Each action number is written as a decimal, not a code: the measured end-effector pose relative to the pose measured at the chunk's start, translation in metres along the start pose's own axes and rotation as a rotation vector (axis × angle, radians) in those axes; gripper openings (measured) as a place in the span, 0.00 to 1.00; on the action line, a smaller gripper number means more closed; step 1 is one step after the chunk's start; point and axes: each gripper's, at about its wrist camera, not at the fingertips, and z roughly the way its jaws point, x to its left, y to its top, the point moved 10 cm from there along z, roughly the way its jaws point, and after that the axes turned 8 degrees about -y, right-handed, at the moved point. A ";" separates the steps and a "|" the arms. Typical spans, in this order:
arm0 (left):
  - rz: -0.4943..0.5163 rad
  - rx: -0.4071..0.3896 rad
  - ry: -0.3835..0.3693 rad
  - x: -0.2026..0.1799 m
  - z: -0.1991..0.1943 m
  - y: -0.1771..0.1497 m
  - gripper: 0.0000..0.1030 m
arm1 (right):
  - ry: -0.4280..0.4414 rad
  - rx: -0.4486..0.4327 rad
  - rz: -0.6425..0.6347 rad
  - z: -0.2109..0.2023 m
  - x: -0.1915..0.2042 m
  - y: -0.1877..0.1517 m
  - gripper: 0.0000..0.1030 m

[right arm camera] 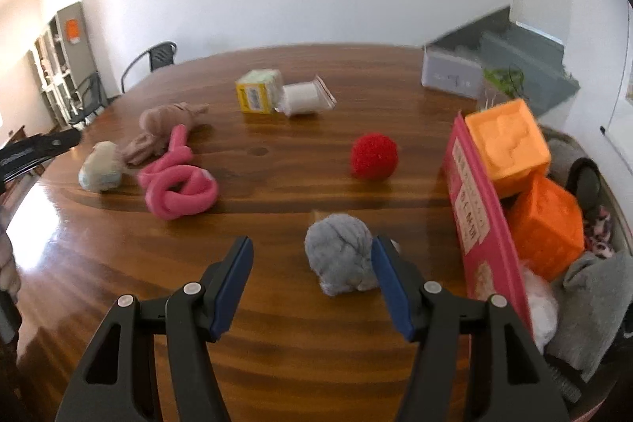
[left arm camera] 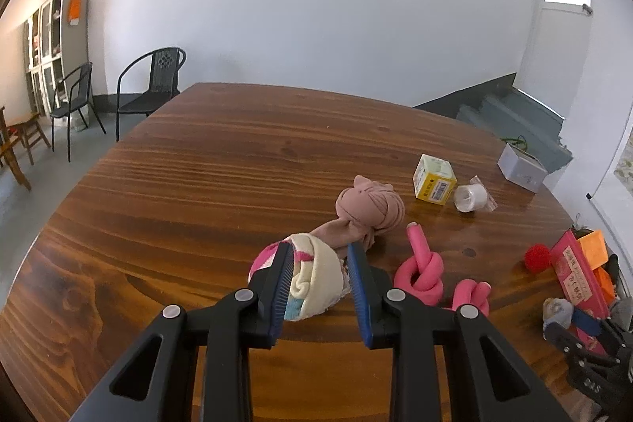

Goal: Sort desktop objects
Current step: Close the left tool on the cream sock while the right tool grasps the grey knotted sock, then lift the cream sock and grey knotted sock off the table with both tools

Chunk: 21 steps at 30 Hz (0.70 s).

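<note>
My left gripper (left arm camera: 320, 256) is shut on a rolled cream and pink sock (left arm camera: 316, 279) that rests on the wooden table (left arm camera: 198, 184); the sock fills the gap between the half-closed blue pads. In the right wrist view that sock (right arm camera: 101, 167) lies at the far left, with the left gripper (right arm camera: 73, 139) touching it. My right gripper (right arm camera: 310, 244) is open, and a grey sock ball (right arm camera: 342, 256) lies on the table between its fingers, close to the right pad. The left wrist view shows the grey ball (left arm camera: 558, 309) at the far right, beside the right gripper's fingers (left arm camera: 587, 319).
A brown knotted sock (left arm camera: 370, 208), pink foam rods (right arm camera: 178, 184), a red ball (right arm camera: 374, 155), a yellow box (right arm camera: 257, 95) and a wrapped white roll (right arm camera: 302, 97) lie on the table. A pink box (right arm camera: 478, 208), orange cubes (right arm camera: 510, 145) and grey cloth (right arm camera: 589, 307) crowd the right edge.
</note>
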 end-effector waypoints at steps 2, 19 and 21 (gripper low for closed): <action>-0.015 0.001 0.003 0.004 -0.001 0.000 0.29 | 0.006 0.033 0.037 0.009 -0.005 0.000 0.64; -0.065 0.003 -0.017 0.013 0.005 -0.003 0.38 | 0.084 0.091 0.022 0.010 0.009 -0.010 0.37; -0.068 -0.001 -0.019 0.012 0.007 -0.004 0.65 | 0.094 0.090 0.023 0.008 0.011 -0.010 0.37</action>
